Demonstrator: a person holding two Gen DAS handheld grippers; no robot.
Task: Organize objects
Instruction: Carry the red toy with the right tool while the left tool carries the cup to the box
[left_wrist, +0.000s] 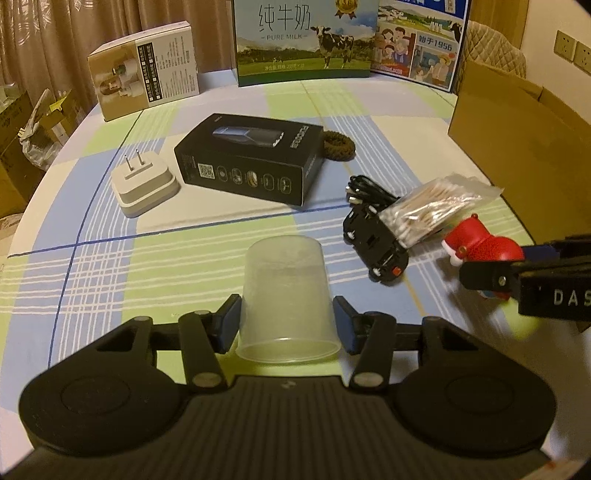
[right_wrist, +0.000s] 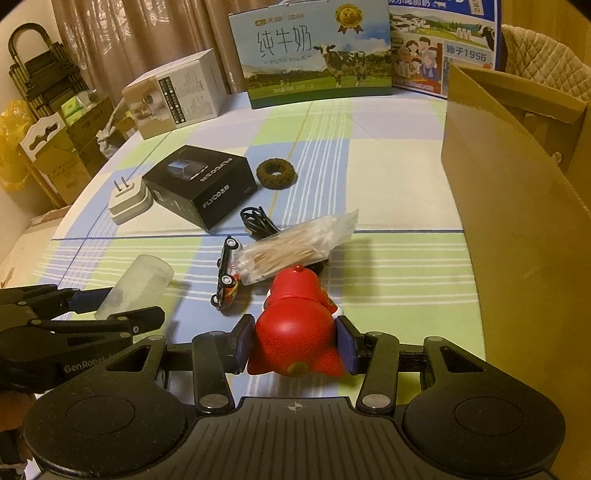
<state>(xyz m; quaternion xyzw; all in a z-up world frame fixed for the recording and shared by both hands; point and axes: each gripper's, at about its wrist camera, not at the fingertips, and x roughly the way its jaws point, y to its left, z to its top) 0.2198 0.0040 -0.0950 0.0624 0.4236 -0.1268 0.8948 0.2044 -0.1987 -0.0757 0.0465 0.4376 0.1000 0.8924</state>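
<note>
My left gripper (left_wrist: 287, 323) is shut on a clear plastic cup (left_wrist: 286, 295), held above the checked tablecloth; the cup also shows in the right wrist view (right_wrist: 136, 284). My right gripper (right_wrist: 295, 343) is shut on a red toy figure (right_wrist: 295, 332), which also shows in the left wrist view (left_wrist: 480, 247). Between them on the table lie a toy car (right_wrist: 226, 275), a bag of cotton swabs (right_wrist: 295, 243) and a black cable (right_wrist: 256, 219). Farther back lie a black Flyco box (right_wrist: 201, 182), a white plug adapter (right_wrist: 127, 201) and a brown hair tie (right_wrist: 276, 173).
An open cardboard box (right_wrist: 517, 192) stands tall on the right. Milk cartons (right_wrist: 314, 55) and a white product box (right_wrist: 177, 96) stand along the table's far edge. Boxes and clutter sit on the floor at left beyond the table edge.
</note>
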